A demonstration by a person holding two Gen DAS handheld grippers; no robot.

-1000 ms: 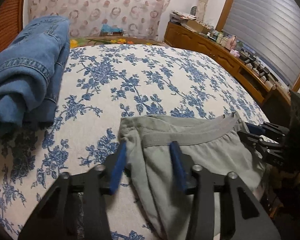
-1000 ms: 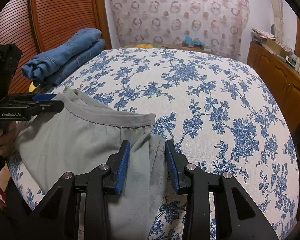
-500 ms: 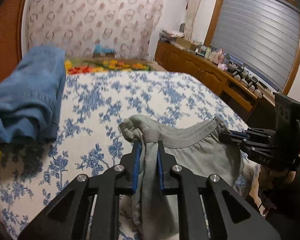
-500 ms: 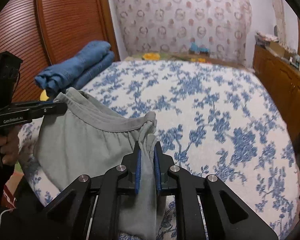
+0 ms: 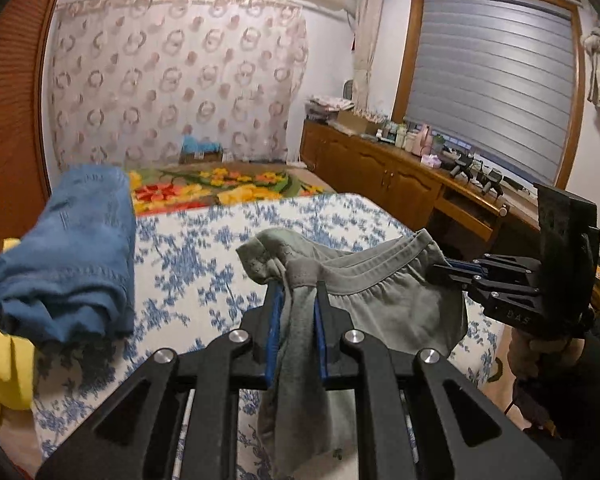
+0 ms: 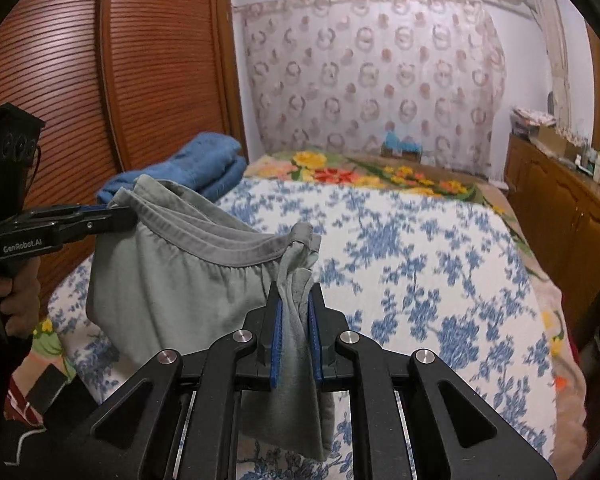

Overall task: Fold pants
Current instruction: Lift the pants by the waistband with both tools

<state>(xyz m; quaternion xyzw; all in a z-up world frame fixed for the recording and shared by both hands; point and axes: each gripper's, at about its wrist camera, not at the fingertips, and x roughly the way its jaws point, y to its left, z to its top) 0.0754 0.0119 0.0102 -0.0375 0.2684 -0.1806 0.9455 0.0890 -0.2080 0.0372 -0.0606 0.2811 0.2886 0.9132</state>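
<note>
grey pants (image 6: 172,280) between both grippers' jaws

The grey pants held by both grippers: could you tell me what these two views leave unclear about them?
- Legs of the grey pants: both views; they hang behind the left gripper and right gripper and past the bottom edge.
- Whether the hems touch the floral bedspread: hidden likewise.
- Bedspread print: motion-blurred in both views.
</note>
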